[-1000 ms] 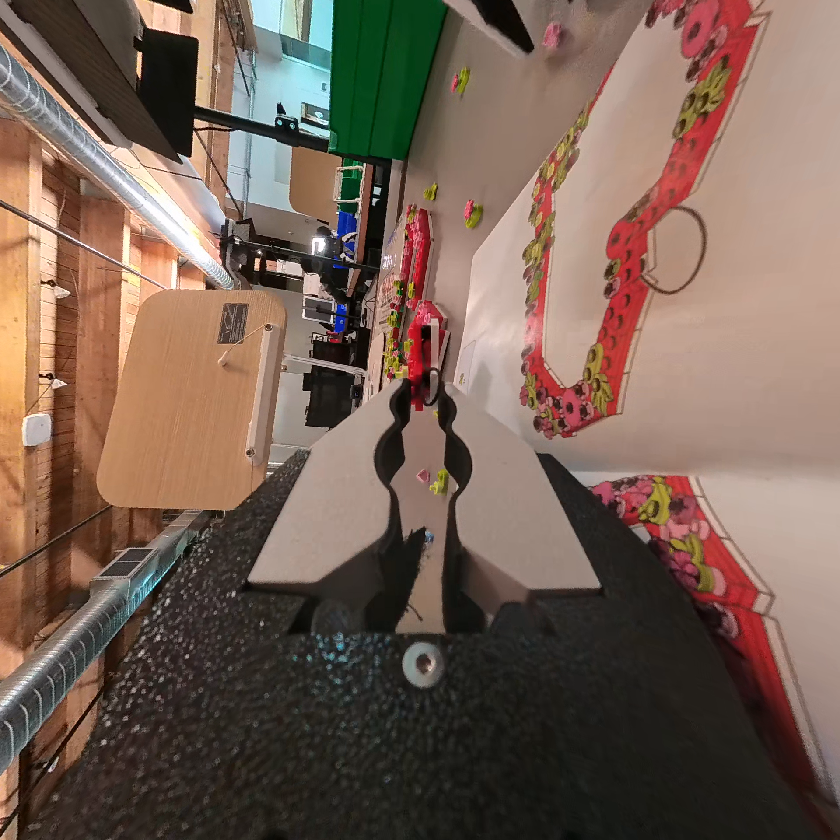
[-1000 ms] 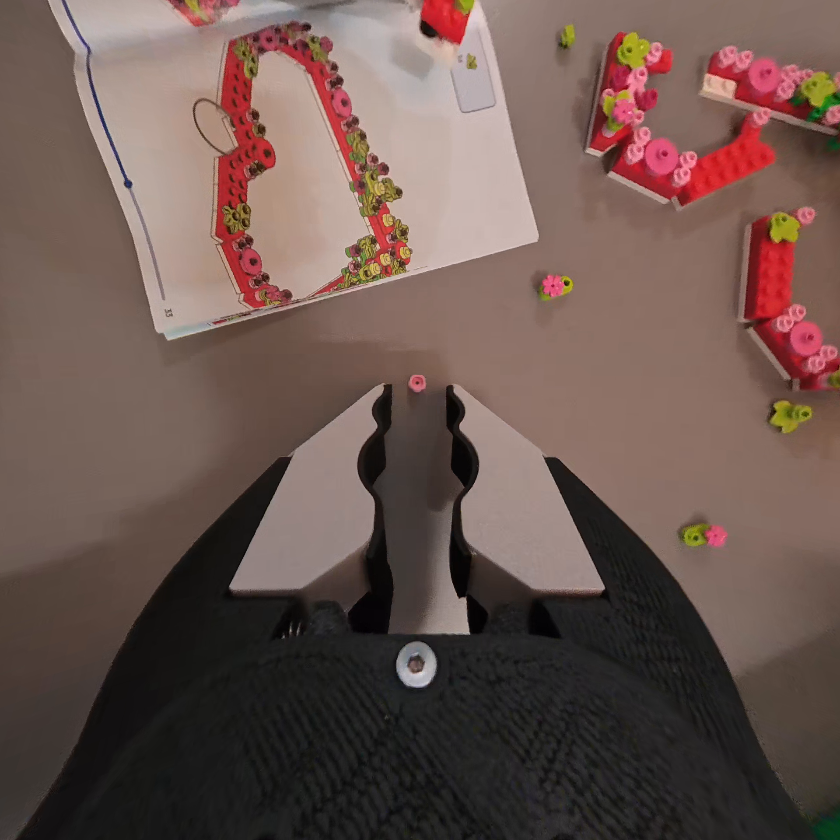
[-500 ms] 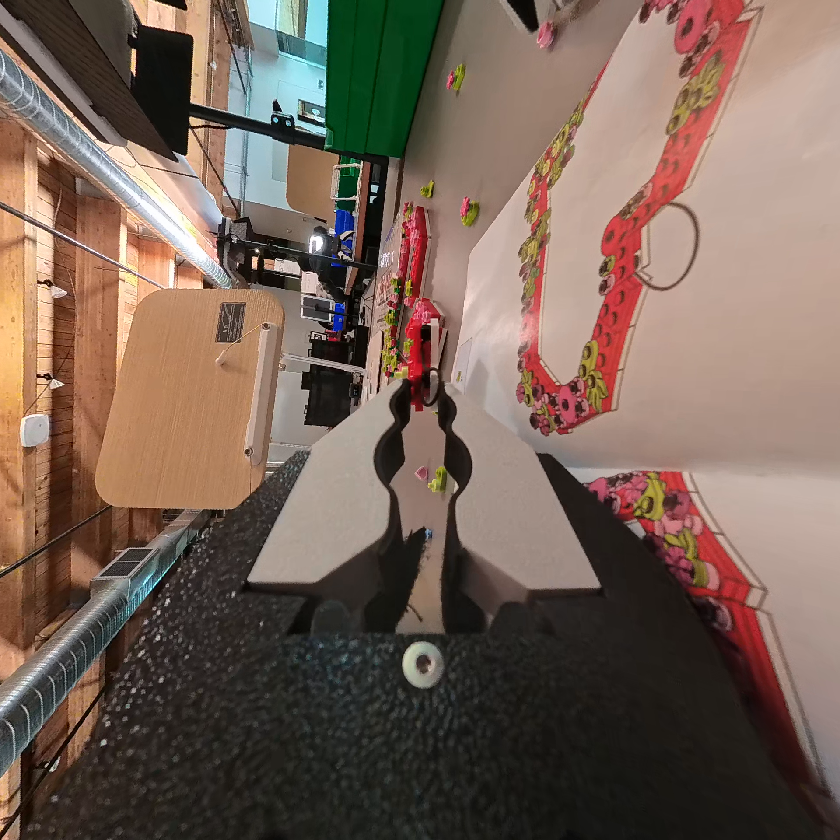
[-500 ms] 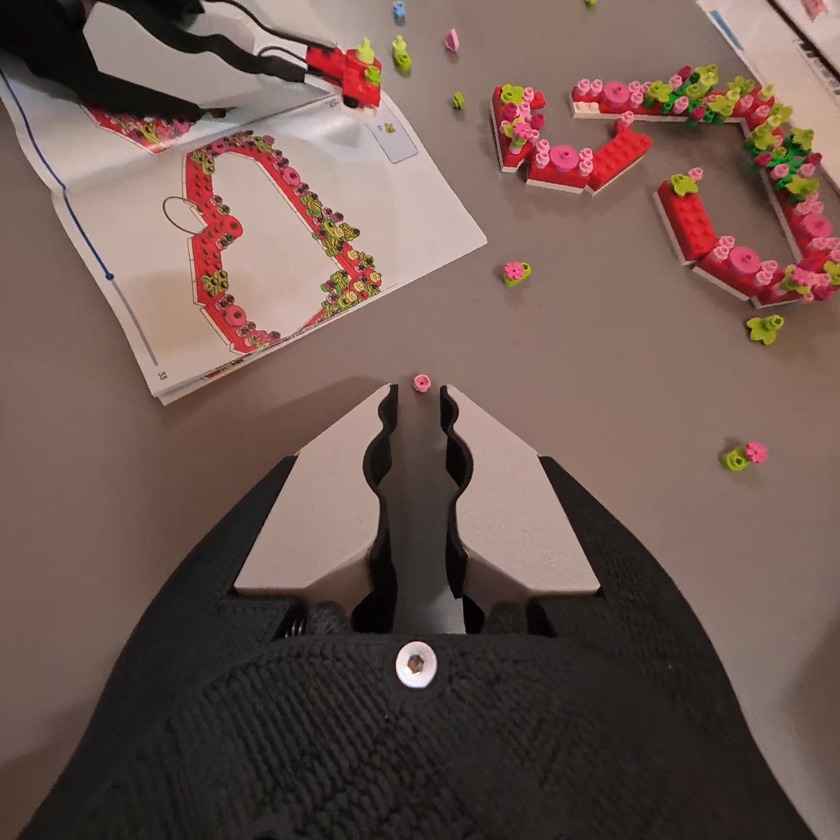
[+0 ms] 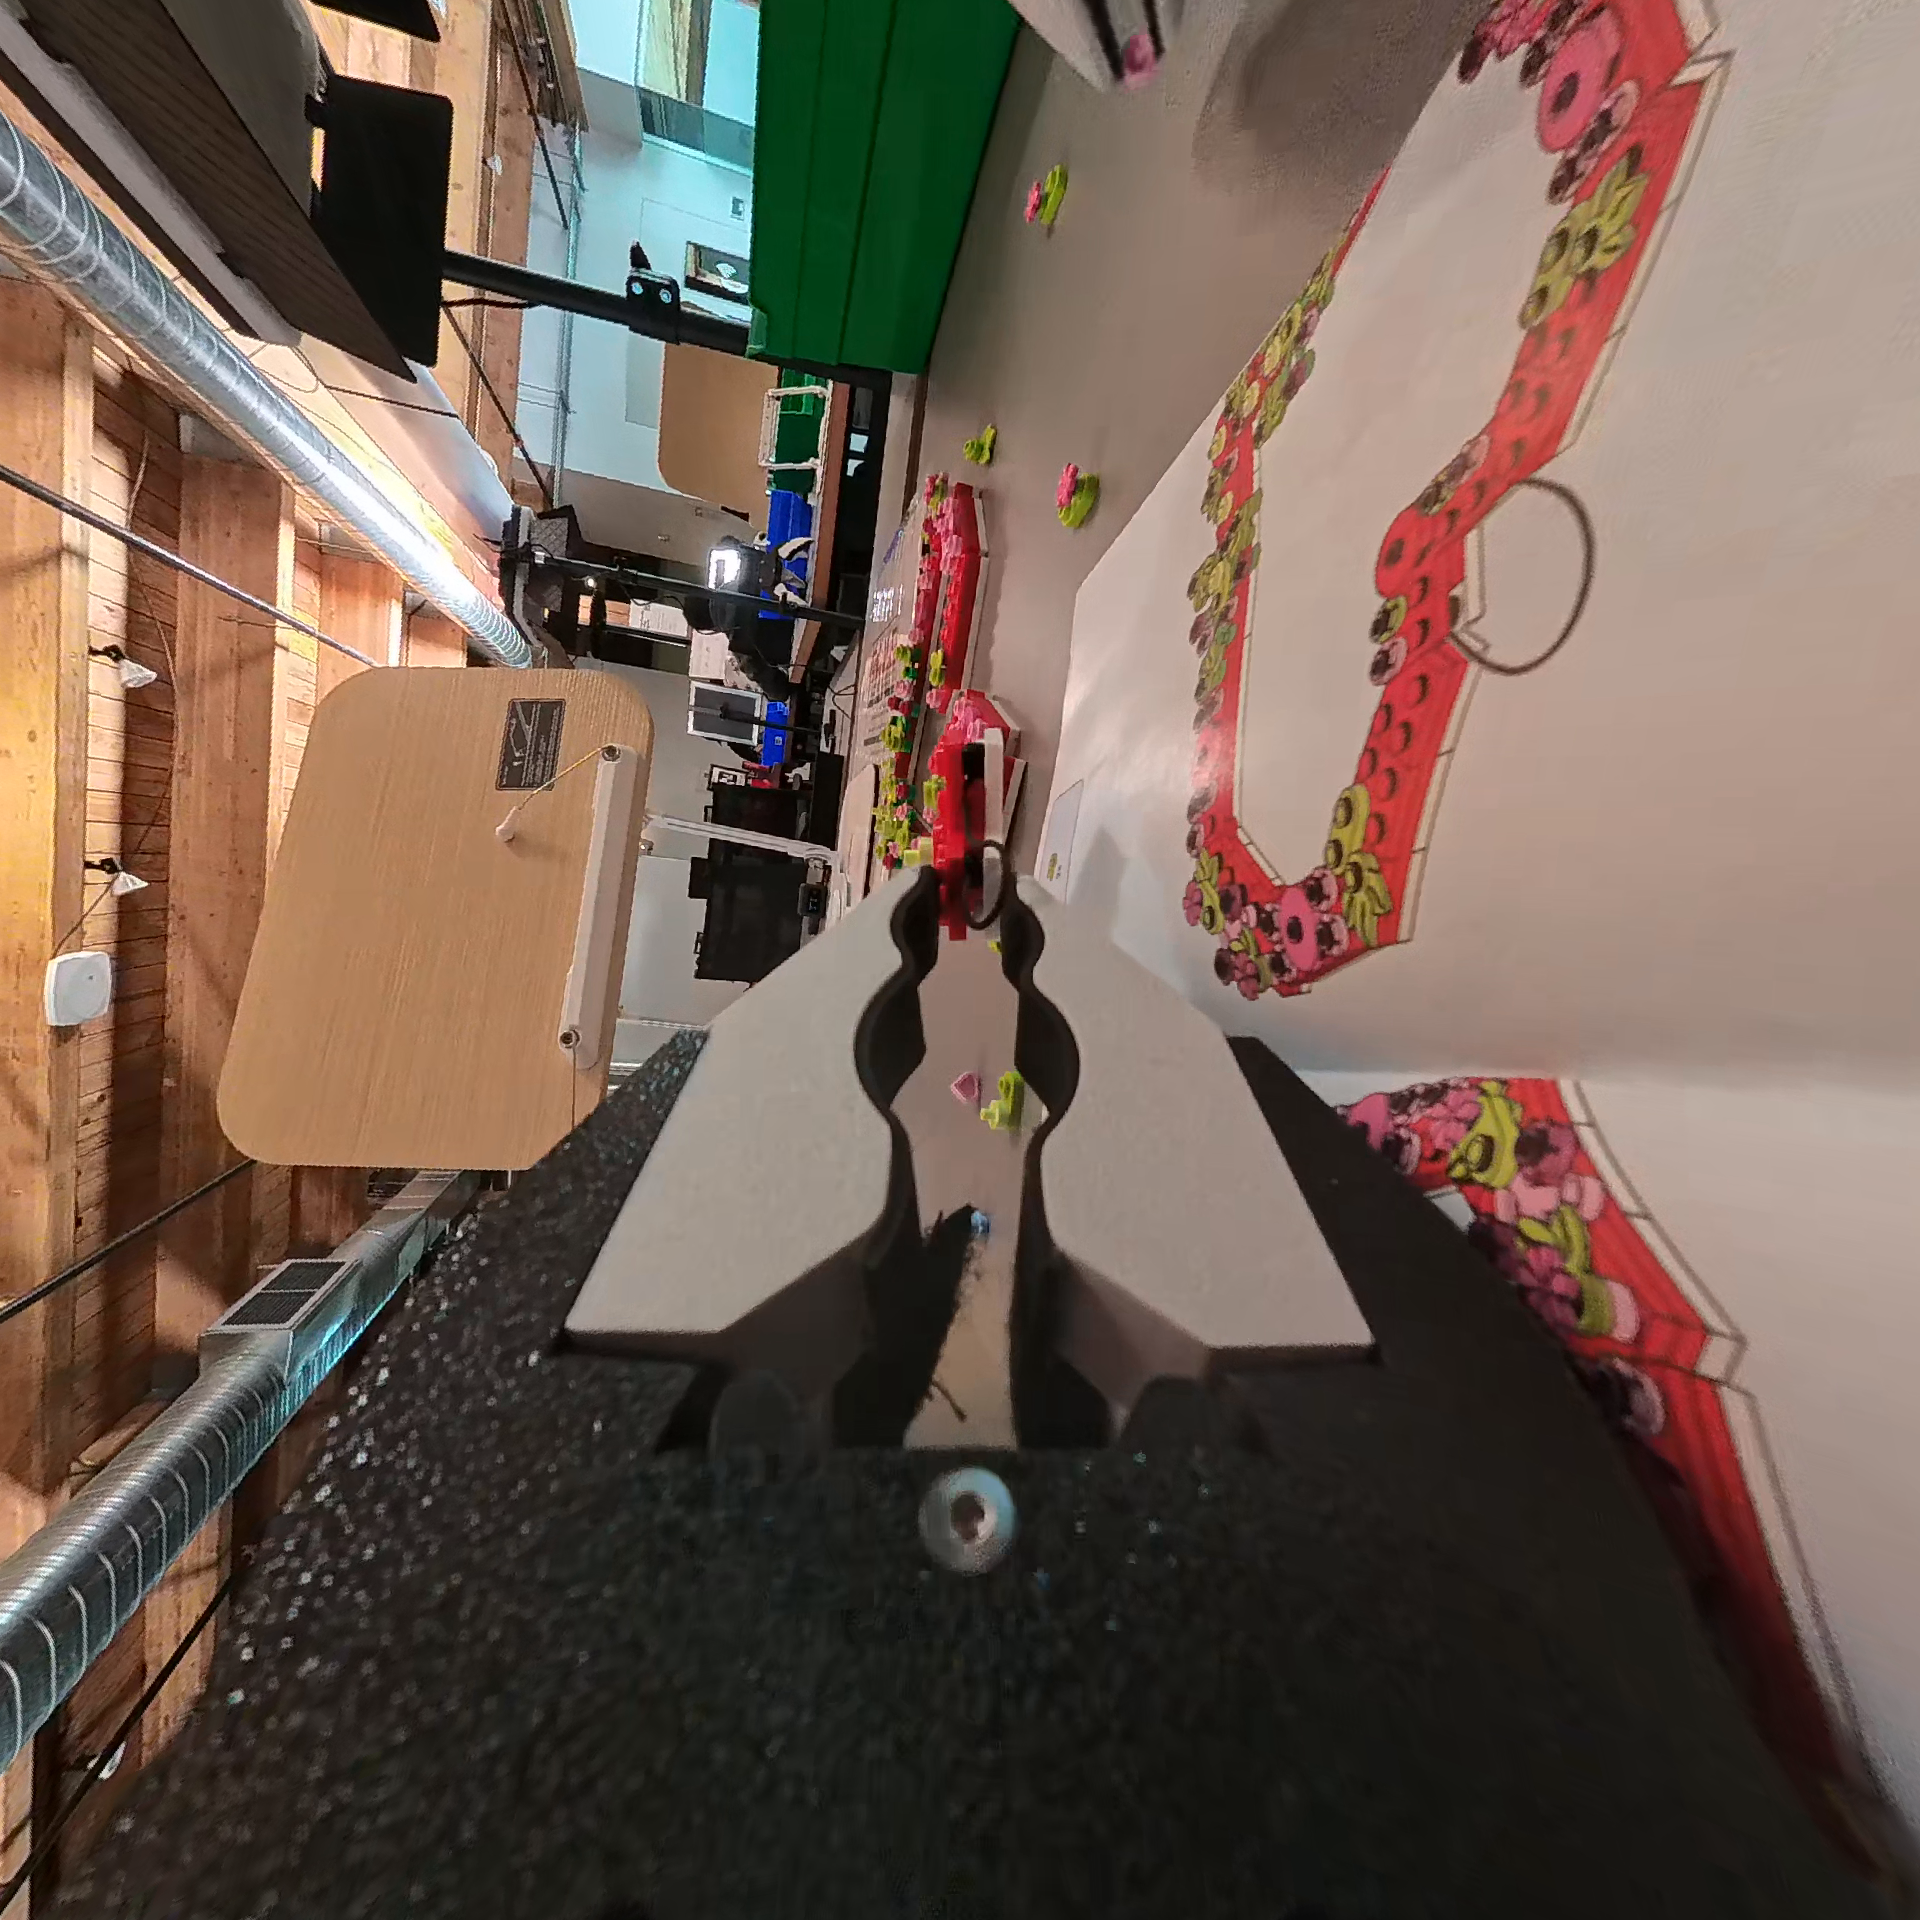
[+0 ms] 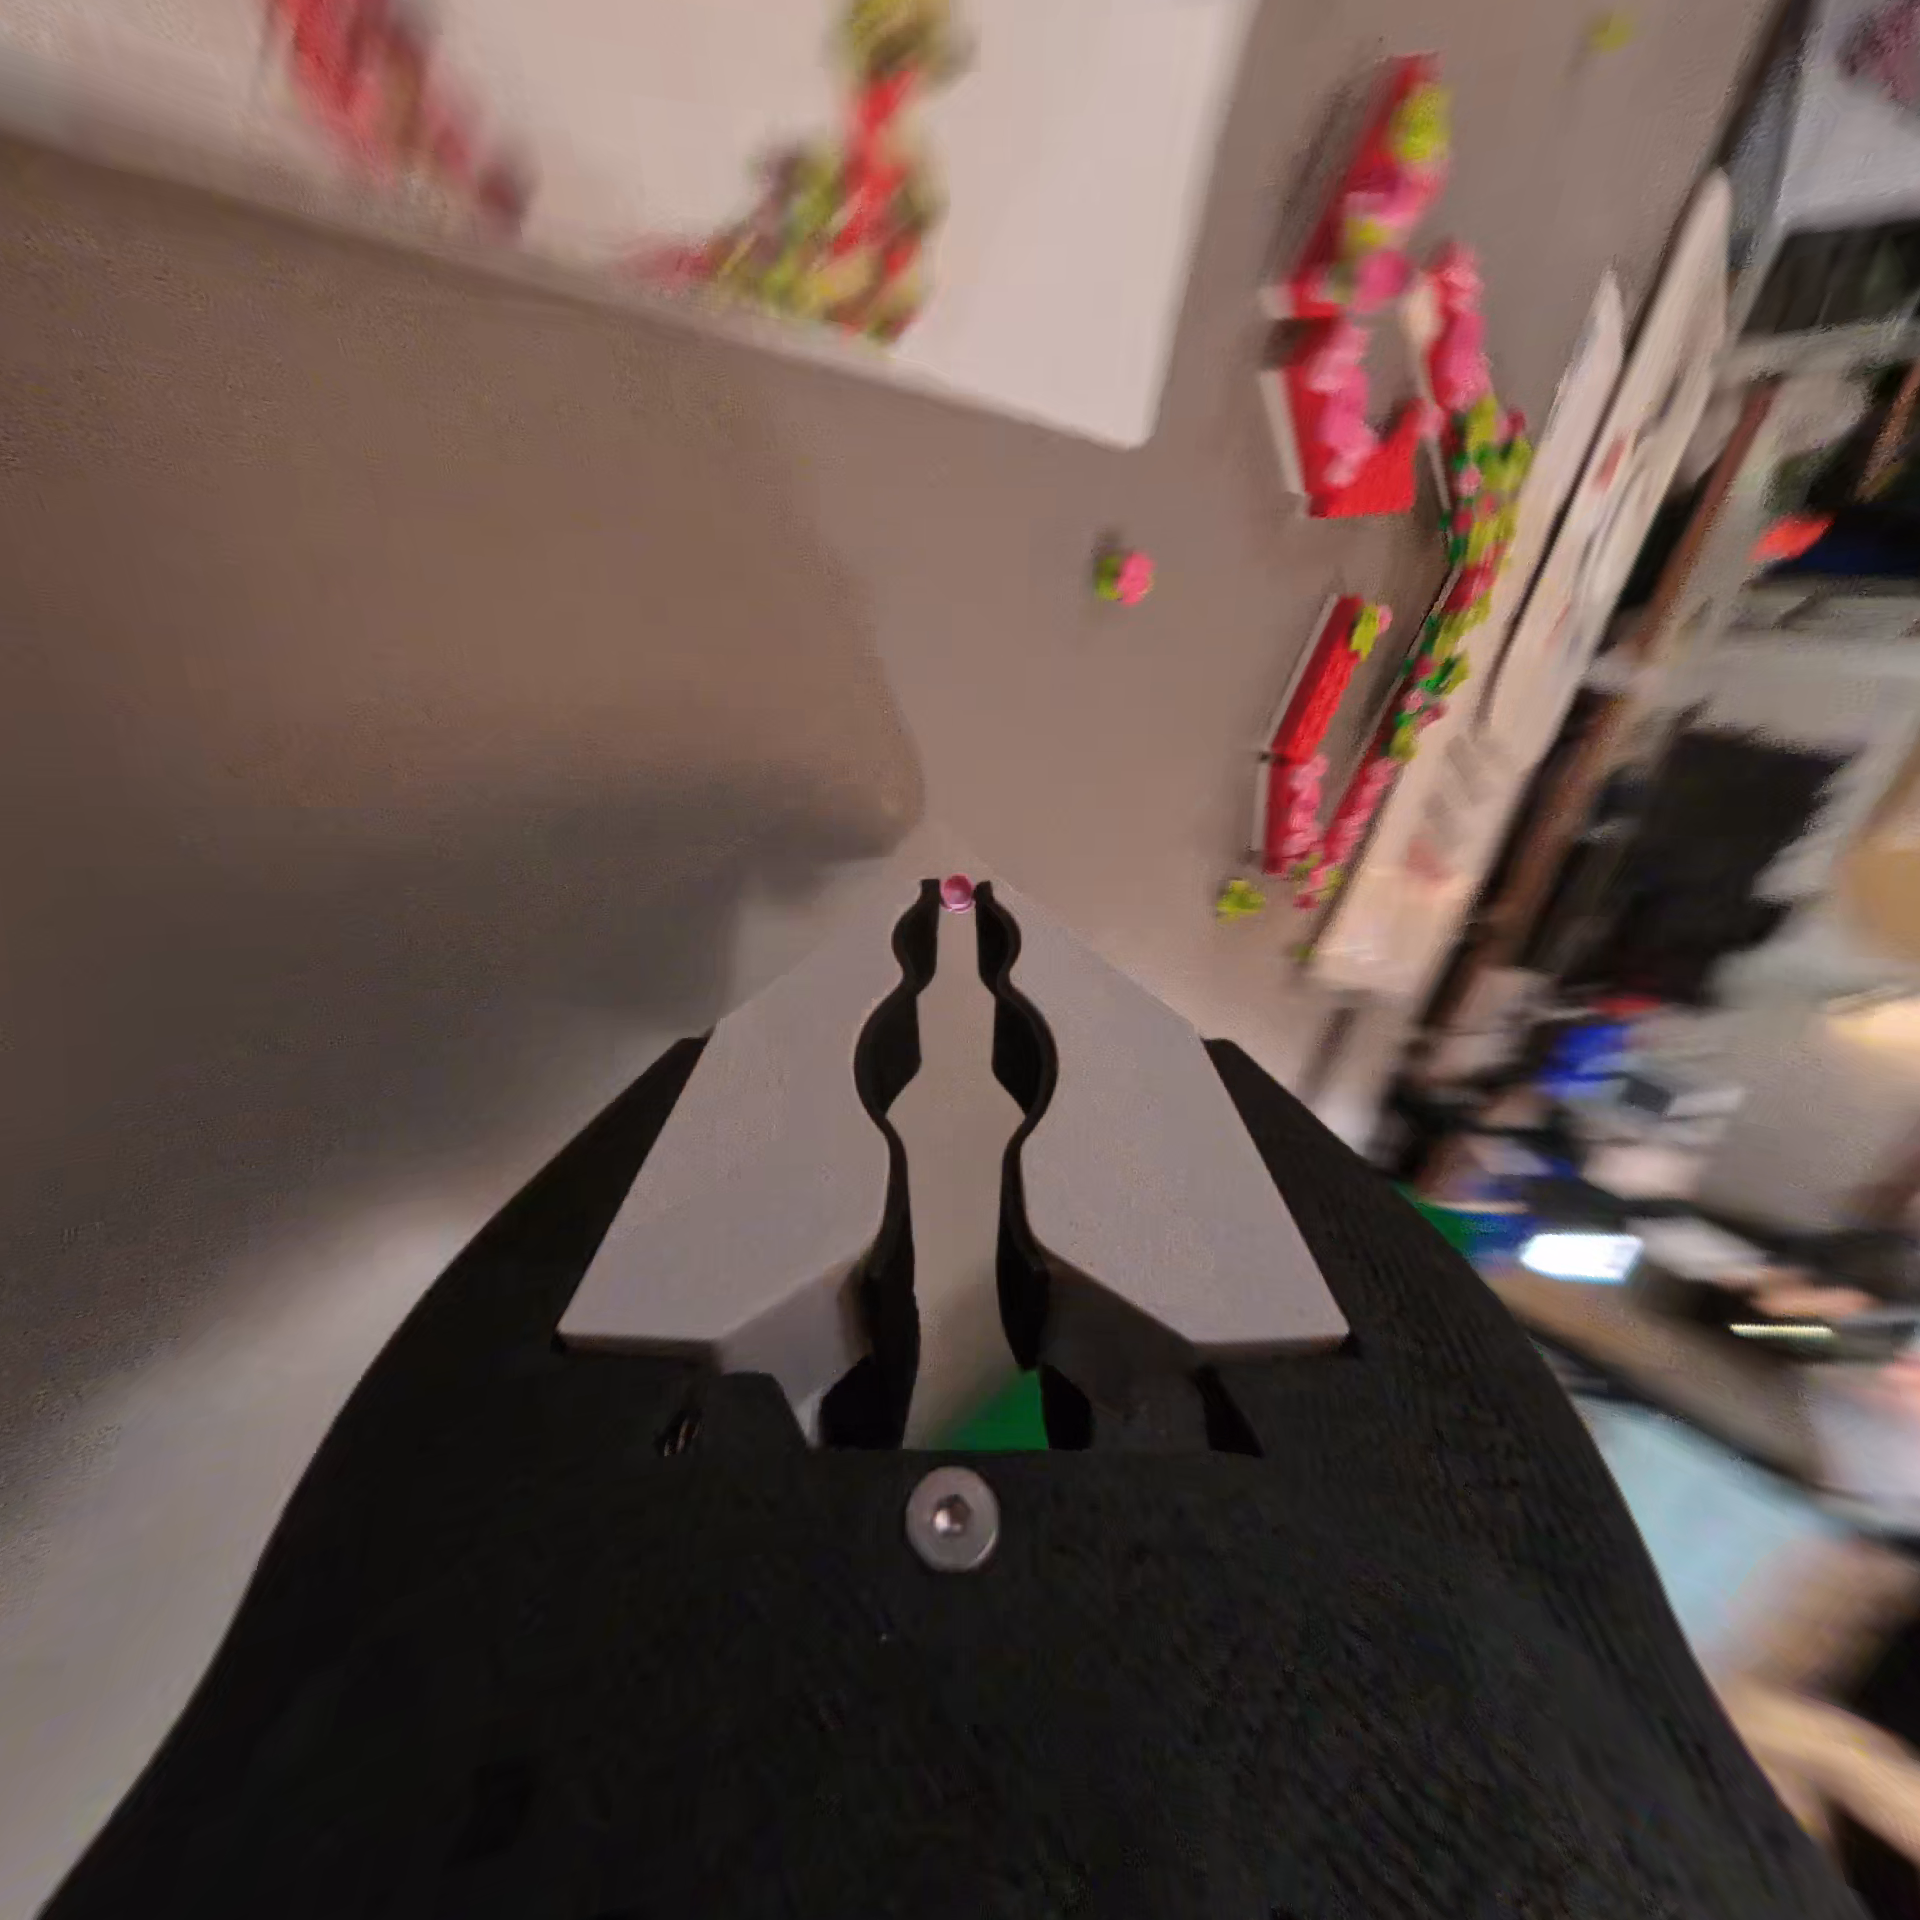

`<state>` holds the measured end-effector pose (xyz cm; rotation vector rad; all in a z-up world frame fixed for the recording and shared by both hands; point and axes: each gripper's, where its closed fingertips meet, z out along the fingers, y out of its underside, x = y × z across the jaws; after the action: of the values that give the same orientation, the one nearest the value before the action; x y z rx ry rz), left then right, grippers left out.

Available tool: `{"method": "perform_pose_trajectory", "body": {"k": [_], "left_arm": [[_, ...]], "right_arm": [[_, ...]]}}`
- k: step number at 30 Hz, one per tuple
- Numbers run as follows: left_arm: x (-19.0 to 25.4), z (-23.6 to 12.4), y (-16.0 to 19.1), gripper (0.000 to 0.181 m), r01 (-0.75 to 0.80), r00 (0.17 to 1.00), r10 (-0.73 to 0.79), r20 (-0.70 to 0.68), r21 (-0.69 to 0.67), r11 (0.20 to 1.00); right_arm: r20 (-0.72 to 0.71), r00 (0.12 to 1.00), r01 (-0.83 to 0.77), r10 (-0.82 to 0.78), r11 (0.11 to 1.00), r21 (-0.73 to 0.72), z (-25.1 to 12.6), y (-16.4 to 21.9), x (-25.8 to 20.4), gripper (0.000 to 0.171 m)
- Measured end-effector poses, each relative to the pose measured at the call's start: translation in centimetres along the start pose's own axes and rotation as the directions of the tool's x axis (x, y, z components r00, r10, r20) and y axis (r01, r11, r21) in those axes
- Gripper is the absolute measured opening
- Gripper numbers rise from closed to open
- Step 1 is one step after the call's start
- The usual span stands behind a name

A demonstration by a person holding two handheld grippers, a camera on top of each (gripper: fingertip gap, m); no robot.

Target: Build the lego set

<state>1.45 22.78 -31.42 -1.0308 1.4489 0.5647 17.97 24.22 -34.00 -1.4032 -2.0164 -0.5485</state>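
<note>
1. My right gripper [image 6: 957, 896] pinches a small pink stud [image 6: 957, 891] at its very tips, lifted off the bench [image 6: 436, 582].
2. My left gripper [image 5: 971, 902] clamps a red brick piece [image 5: 954, 831] ahead, held steady, probably to receive the stud.
3. The instruction booklet [image 5: 1683, 790] lies open to its right for reference.

- A tiny round pink stud [image 6: 957, 891] is pinched between two fingertips.
- A small red brick assembly [image 5: 958, 831] with green bits is clamped above the open instruction booklet [image 5: 1662, 831].

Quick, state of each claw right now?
Left claw: closed on a red lego piece.
Right claw: closed on a small pink round stud.
</note>
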Motion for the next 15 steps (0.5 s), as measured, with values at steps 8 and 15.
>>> {"method": "perform_pose_trajectory", "body": {"k": [8,15], "left_arm": [[-0.1,-0.1,-0.1,0.010,-0.002,1.000,0.002,0.007,0.006,1.000],[-0.1,-0.1,-0.3,0.010,-0.001,1.000,0.001,0.005,0.013,1.000]], "right_arm": [[0.015,0.476,0.873,-0.879,0.470,-0.126,0.8,-0.3,-0.9,0.005],[-0.006,0.414,0.910,-0.910,0.413,0.040,-0.9,-2.2,-2.7,0.010]]}}
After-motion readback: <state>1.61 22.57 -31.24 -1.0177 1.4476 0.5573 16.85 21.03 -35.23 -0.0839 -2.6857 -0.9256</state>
